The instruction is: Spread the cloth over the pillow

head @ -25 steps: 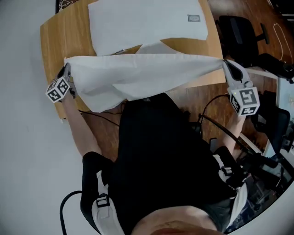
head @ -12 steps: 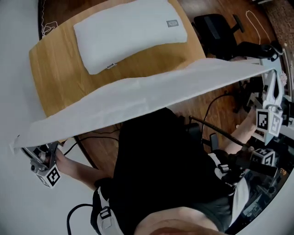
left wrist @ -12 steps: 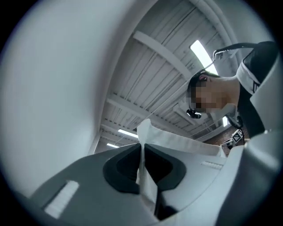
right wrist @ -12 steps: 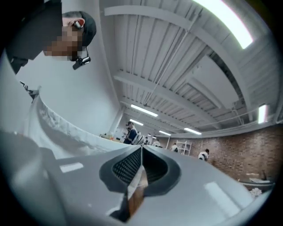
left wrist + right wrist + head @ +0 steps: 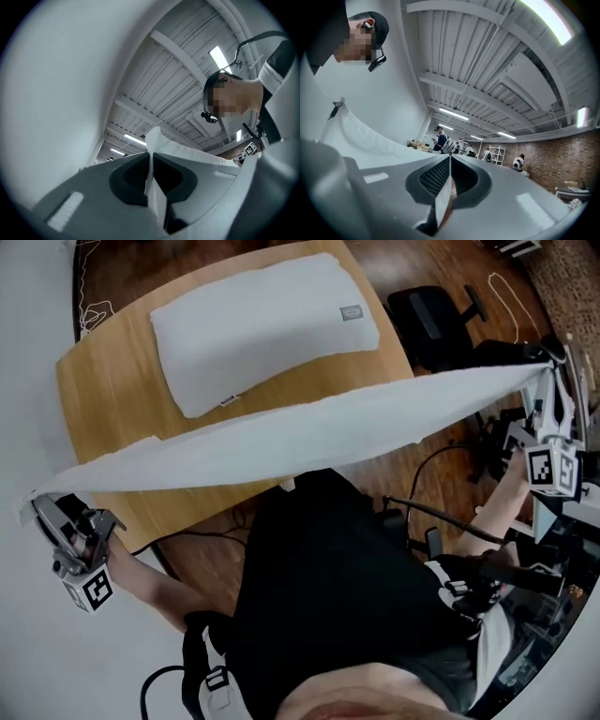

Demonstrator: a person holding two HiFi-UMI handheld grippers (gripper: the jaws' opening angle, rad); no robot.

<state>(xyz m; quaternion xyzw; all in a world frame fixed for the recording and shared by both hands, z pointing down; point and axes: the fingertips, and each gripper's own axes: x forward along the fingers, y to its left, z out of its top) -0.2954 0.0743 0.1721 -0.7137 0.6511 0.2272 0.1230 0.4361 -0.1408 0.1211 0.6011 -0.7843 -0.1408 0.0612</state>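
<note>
A white cloth (image 5: 309,432) hangs stretched in a long band above the near edge of the table, between my two grippers. My left gripper (image 5: 37,507), at the far left, is shut on one corner of the cloth (image 5: 152,150). At the far right my right gripper (image 5: 548,362) is shut on the other end, a thin edge of cloth (image 5: 443,199) pinched in its jaws. The white pillow (image 5: 262,320) lies flat on the wooden table (image 5: 103,399), beyond the cloth and apart from it.
A black office chair (image 5: 436,324) stands right of the table. Cables and dark equipment (image 5: 525,587) crowd the floor at the right. A white wall runs along the left. The person's black torso fills the lower middle of the head view.
Both grippers rose from table height and spread wide apart, pulling the sagging cloth out into a taut band. The head view shifted, so the whole pillow now shows.
</note>
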